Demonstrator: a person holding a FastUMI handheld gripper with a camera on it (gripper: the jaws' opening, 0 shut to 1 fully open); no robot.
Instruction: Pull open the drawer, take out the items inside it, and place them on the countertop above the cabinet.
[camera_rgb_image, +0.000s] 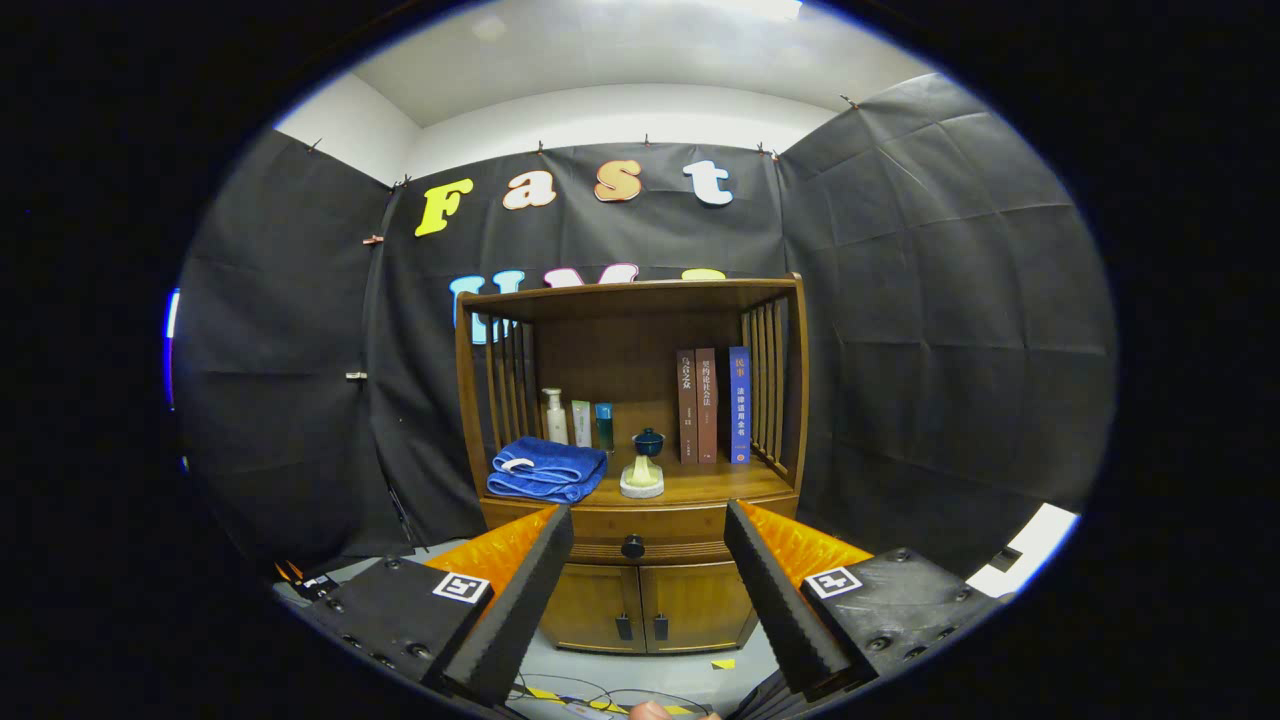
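A wooden cabinet (640, 590) stands ahead against the booth wall. Its drawer (660, 524) is closed, with a dark round knob (632, 546) at the middle of its front. The countertop (715, 484) above the drawer carries a folded blue towel (546, 469), a small dark-lidded pot on a pale stand (645, 464), three small bottles (580, 420) at the back and three upright books (712, 404). My gripper (648, 525) is open and holds nothing. It hangs some way in front of the cabinet, and the knob shows in the gap between the fingers.
Two lower cabinet doors (648, 606) with small dark handles sit under the drawer. Slatted wooden sides and a top shelf (640, 296) frame the countertop. Cables and yellow tape (580, 694) lie on the grey floor in front.
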